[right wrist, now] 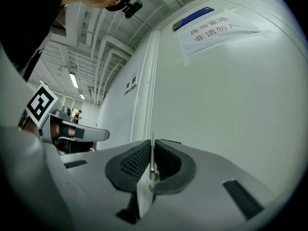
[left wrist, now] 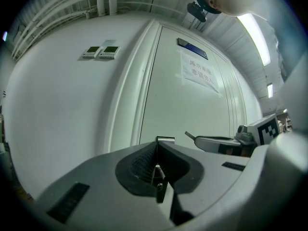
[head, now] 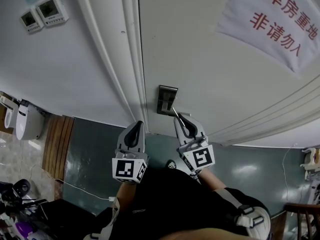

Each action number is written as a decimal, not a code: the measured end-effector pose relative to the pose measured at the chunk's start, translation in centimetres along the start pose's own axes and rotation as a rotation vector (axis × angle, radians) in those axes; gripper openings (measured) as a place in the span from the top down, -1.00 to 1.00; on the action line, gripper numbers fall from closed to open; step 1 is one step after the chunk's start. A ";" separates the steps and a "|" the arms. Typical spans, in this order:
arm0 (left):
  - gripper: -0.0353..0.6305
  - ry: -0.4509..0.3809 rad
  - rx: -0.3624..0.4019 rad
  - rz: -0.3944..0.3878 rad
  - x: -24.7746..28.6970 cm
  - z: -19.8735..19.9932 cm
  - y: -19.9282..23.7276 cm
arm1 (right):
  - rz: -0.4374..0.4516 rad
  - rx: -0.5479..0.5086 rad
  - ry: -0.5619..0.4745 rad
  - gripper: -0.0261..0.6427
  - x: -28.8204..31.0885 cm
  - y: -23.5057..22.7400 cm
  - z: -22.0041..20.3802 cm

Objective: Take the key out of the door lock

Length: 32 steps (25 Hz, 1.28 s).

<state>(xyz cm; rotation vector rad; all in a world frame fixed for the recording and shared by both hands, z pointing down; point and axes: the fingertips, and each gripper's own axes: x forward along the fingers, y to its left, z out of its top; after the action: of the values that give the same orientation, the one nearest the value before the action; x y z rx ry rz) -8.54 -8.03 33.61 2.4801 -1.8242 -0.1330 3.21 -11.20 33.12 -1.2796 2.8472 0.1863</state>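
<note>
A steel lock plate (head: 167, 100) sits on the white door (head: 210, 59) near its left edge. My right gripper (head: 182, 121) is just below the plate, shut on a thin metal key (head: 175, 112) whose tip points up toward the plate's lower right corner. In the right gripper view the key (right wrist: 152, 150) stands edge-on between the black pads, with a pale tag hanging below. In the left gripper view the key tip (left wrist: 189, 135) shows bare, apart from the door. My left gripper (head: 135, 129) hangs beside the right one with its jaws together and nothing in them.
The door frame (head: 131, 54) runs left of the lock. Two wall switch panels (head: 44, 12) are on the wall at upper left. A paper notice (head: 277, 19) with red characters is taped to the door. Grey-green floor (head: 90, 154) lies below, with a white cable.
</note>
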 end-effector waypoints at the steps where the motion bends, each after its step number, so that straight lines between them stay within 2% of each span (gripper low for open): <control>1: 0.82 -0.003 -0.002 -0.004 0.1 -0.2 0.0 | 0.001 0.000 0.001 0.83 0.0 0.0 0.0; 18: 0.82 0.011 -0.015 -0.025 0.5 -0.9 -0.8 | 0.032 0.000 0.017 0.83 0.2 0.6 0.2; 32: 0.82 0.012 -0.011 -0.028 0.7 -0.8 -1.2 | 0.046 0.009 -0.020 0.83 -0.1 0.8 0.7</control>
<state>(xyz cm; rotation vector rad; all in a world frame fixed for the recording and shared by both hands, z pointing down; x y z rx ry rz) -7.15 -8.35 34.25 2.4944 -1.7800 -0.1294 2.66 -10.56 32.48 -1.2046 2.8596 0.1860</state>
